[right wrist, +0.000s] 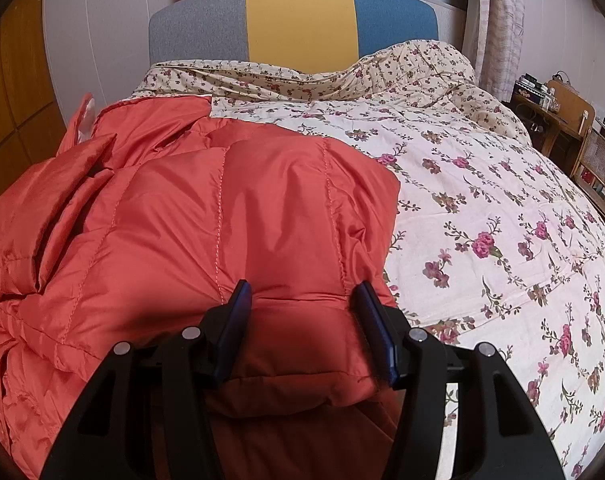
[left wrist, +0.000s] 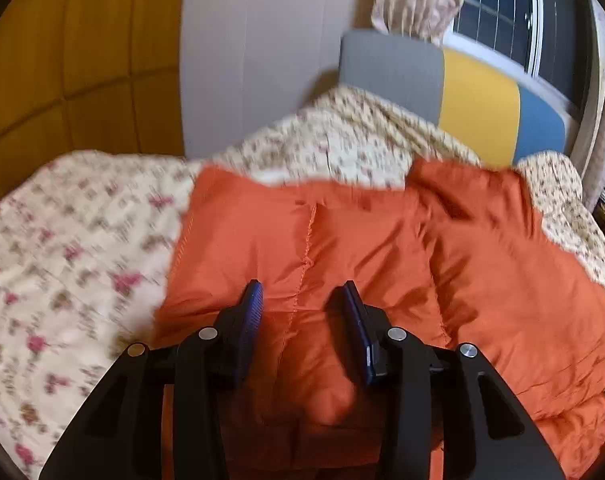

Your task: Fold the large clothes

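Left tongs (left wrist: 300, 296) part-open, empty, over orange jacket (right wrist: 230, 208); right tongs (right wrist: 302, 296) half-open, straddling its near edge, grip unclear. Jacket bunched on bedspread (right wrist: 482, 184), below headboard (right wrist: 294, 24): partly folded, sleeve loose, tidying left

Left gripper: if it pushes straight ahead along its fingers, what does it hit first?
Most likely the orange jacket. The left gripper points down onto its quilted panel, jaws apart with fabric showing between them. The floral quilt lies off to the side, not in line. The picture is blurred, so depth is unclear.
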